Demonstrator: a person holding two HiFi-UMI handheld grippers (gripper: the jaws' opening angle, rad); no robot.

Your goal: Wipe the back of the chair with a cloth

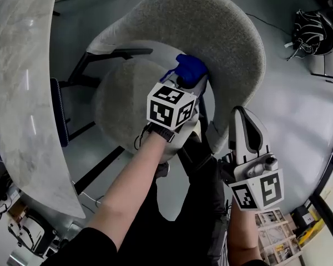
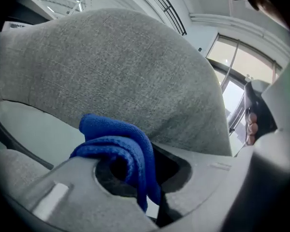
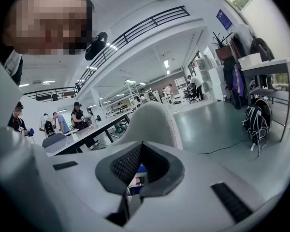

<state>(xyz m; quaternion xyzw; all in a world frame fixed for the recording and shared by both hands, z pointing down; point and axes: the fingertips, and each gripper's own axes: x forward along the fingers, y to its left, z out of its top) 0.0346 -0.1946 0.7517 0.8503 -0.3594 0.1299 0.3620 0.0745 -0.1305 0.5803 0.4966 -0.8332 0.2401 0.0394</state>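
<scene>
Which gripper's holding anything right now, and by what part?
The left gripper is shut on the blue cloth, pinching a bunched fold, and the rest bulges past the jaws. The right gripper is shut and empty.

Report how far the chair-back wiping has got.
Done: the blue cloth is picked up and clamped in the left gripper. In hand: the cloth sits at the lower inner face of the grey chair back, apparently touching it. Left: the fabric shows no wiped trace, so count the whole back as remaining. The right gripper is shut, empty, beside the chair's edge.
</scene>
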